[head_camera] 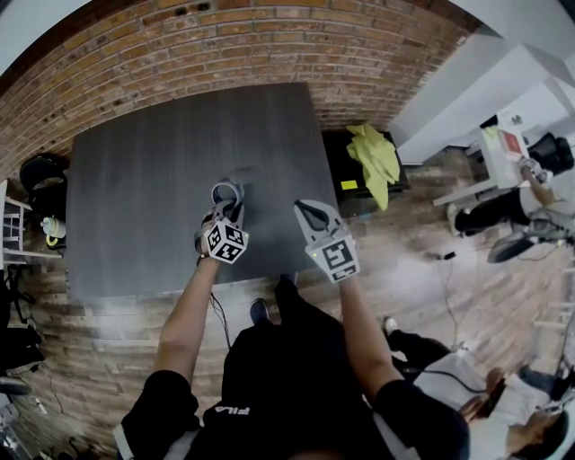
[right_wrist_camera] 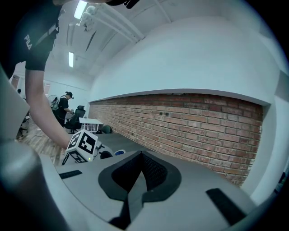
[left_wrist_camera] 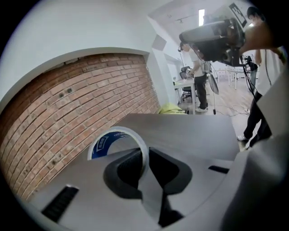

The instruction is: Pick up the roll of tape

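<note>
The tape (left_wrist_camera: 131,133) is gripped by its wall between the narrowed jaws of the left gripper (left_wrist_camera: 143,168) over the table (head_camera: 144,189), while the right gripper (right_wrist_camera: 141,176) is seen nearby, closed and empty.

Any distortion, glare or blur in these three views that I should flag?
Head view: strong fisheye, the table edges bow, corners black. Left gripper view: roll of tape fairly sharp, near foreground soft. Right gripper view: ceiling lights flare top left; brick wall curves.
</note>
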### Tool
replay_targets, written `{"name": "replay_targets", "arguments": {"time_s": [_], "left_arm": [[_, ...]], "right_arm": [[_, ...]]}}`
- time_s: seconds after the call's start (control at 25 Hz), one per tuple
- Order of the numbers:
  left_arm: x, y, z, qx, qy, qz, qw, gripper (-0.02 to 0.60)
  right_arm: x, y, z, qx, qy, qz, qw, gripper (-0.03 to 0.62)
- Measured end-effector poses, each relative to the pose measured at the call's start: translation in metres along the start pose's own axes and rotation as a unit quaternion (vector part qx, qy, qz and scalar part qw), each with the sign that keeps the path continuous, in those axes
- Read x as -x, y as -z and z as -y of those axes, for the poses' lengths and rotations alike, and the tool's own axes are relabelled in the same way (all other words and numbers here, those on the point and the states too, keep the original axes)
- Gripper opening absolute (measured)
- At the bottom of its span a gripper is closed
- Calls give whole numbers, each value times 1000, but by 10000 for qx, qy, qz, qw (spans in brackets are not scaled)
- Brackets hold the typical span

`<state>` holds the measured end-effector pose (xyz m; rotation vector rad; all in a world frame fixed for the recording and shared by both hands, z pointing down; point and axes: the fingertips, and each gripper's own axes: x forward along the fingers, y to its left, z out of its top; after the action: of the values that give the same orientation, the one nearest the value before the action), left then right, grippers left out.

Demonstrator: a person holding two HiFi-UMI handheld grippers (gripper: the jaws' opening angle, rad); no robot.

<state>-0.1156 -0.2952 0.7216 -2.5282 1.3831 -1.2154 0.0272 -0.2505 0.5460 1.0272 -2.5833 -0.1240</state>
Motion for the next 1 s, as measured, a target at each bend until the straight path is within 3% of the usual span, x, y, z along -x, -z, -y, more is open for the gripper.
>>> {"name": "replay_targets", "arguments": {"time_s": [0.2,0.52,1.0], "left_arm": [[25,-21,-11,401,-224,550,9974,46],[68,-53,-17,806,-455,1406,9857,44],[140,-90,-41,851,-843,2203,9681,43]], "right_arm": [[3,-2,-4,94,13,-30,10000,5],[7,-2,-8,54,56,-10,10000,6],[8,-9,-4,-62,160,182,9997,6]]}}
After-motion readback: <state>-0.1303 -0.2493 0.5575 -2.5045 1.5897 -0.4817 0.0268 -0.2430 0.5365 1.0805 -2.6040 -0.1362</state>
